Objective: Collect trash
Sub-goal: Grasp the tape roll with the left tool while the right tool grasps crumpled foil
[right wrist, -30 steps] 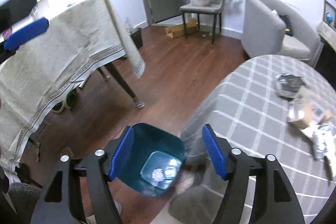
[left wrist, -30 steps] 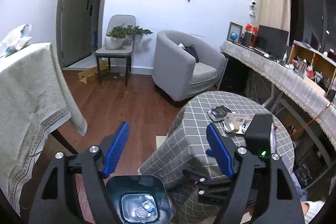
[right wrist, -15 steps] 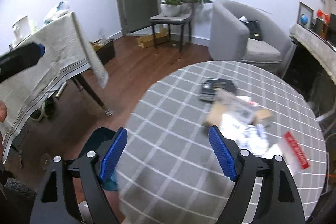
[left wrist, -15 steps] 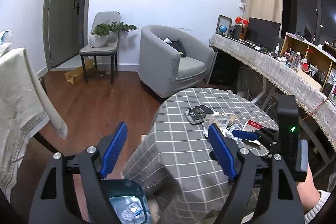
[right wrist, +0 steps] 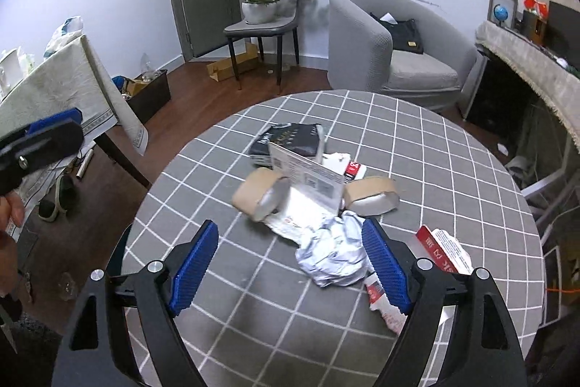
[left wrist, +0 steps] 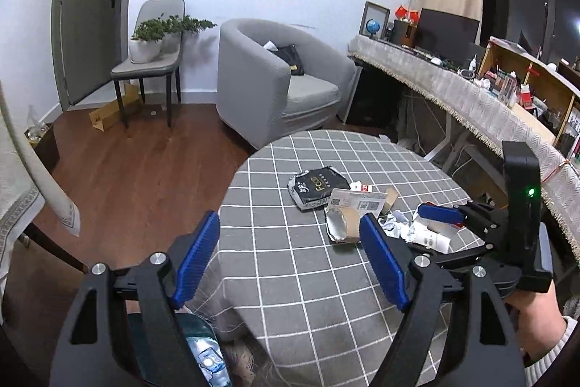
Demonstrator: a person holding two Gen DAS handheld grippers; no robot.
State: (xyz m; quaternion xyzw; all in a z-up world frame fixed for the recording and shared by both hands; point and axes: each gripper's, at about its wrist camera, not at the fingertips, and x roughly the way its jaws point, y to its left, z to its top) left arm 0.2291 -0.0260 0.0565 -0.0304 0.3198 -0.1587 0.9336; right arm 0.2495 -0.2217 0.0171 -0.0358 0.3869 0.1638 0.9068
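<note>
Trash lies on the round checked table (right wrist: 232, 300): a crumpled silver wrapper (right wrist: 335, 260), a torn cardboard box with white label (right wrist: 308, 173), a black packet (right wrist: 290, 142) and a red-and-white box (right wrist: 444, 251). My right gripper (right wrist: 290, 263) is open and empty, hovering over the table with the silver wrapper just inside its right finger. My left gripper (left wrist: 290, 260) is open and empty above the table's left edge. The teal trash bin (left wrist: 203, 354) with trash in it sits on the floor under it. The right gripper also shows in the left wrist view (left wrist: 438, 213).
A grey armchair (left wrist: 275, 86) and a chair with a potted plant (left wrist: 152, 57) stand at the back. A cloth-covered table (right wrist: 61, 86) is at the left, a long cluttered desk (left wrist: 471, 97) at the right. Wooden floor (left wrist: 137, 176) lies between.
Both grippers have swung from over the trash bin to the table. The right gripper now hovers over the trash pile; the bin has dropped out of its view.
</note>
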